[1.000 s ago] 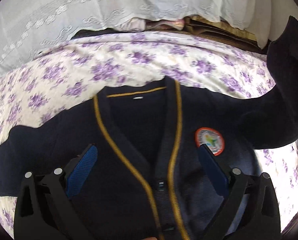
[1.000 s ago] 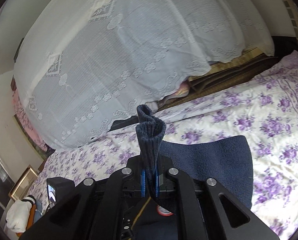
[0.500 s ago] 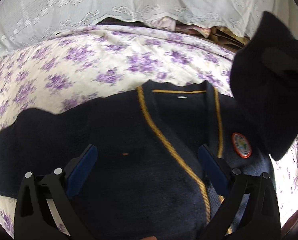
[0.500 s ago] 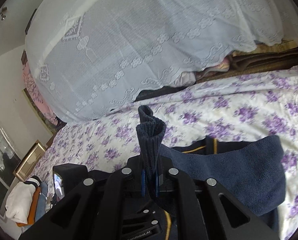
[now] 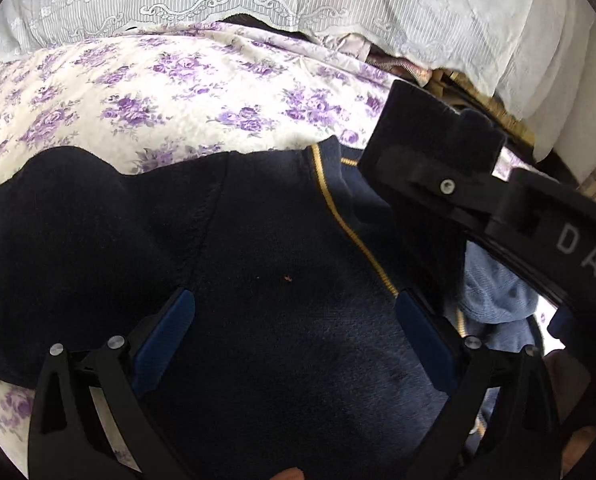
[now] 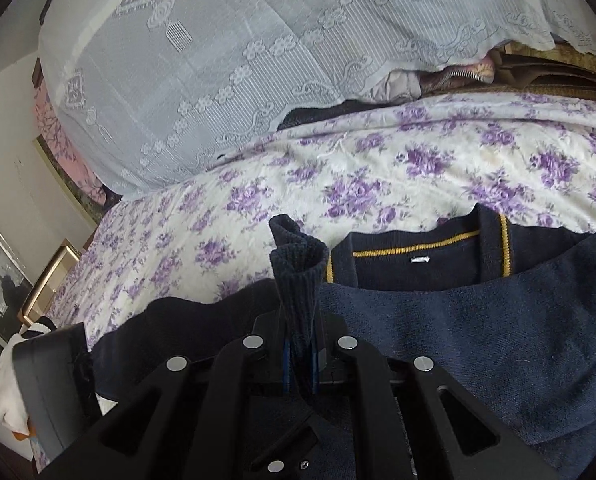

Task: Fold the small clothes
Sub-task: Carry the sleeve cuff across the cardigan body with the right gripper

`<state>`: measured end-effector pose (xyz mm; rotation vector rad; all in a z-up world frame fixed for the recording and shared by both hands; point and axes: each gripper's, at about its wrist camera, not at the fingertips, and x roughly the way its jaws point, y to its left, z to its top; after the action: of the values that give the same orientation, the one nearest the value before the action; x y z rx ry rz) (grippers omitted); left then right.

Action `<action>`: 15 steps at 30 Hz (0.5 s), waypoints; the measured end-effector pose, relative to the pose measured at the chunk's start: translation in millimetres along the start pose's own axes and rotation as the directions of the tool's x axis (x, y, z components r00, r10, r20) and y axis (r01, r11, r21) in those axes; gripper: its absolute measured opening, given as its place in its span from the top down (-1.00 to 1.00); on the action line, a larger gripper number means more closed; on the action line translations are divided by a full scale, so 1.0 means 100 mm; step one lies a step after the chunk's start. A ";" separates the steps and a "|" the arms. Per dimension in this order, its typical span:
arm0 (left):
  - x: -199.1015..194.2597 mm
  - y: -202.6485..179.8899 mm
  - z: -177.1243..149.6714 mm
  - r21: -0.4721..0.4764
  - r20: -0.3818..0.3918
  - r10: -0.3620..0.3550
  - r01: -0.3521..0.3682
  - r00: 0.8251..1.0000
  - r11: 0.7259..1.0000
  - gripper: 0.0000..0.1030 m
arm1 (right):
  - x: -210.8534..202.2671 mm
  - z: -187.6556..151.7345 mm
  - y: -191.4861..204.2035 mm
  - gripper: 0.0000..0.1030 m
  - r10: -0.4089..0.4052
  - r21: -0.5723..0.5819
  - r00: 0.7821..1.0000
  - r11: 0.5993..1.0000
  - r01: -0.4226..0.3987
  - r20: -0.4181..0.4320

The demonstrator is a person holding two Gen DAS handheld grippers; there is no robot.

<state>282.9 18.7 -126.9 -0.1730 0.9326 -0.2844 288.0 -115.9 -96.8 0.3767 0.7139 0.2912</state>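
Floral bedsheet [image 6: 377, 176] | navy cardigan [image 5: 278, 320] lies flat, collar far | right gripper [image 6: 299, 364] clamps sleeve cuff [image 6: 296, 264], sleeve draped leftward across chest | left gripper [image 5: 294, 324] spread wide, empty, above left chest.

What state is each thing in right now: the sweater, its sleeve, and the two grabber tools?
Cardigan: spread flat on the floral bedspread, front up.
Sleeve cuff: lifted, pinched upright, sleeve drawn across the chest.
Right gripper: fingers shut on the cuff.
Left gripper: fingers wide open over the cardigan, holding nothing.
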 end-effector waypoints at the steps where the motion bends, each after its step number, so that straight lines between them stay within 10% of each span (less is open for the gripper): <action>1: 0.00 0.02 0.00 0.004 -0.003 0.001 -0.001 1.000 1.000 -0.90 | 0.02 0.00 -0.01 0.85 0.017 0.010 1.000 1.000 -0.017 -0.015; 7: -0.03 0.04 0.00 0.004 0.010 -0.027 0.027 1.000 1.000 -0.91 | -0.10 0.05 -0.05 0.11 0.161 0.045 0.985 0.986 -0.158 -0.063; 15: -0.17 0.15 0.01 -0.139 0.021 -0.239 0.239 0.971 0.961 -0.91 | -1.08 0.09 -0.52 0.13 0.039 -0.032 0.992 0.999 -0.036 0.120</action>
<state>277.0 38.5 -117.2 -0.4179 0.9289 -0.4414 223.1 -205.5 -50.2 0.3769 0.5840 0.3116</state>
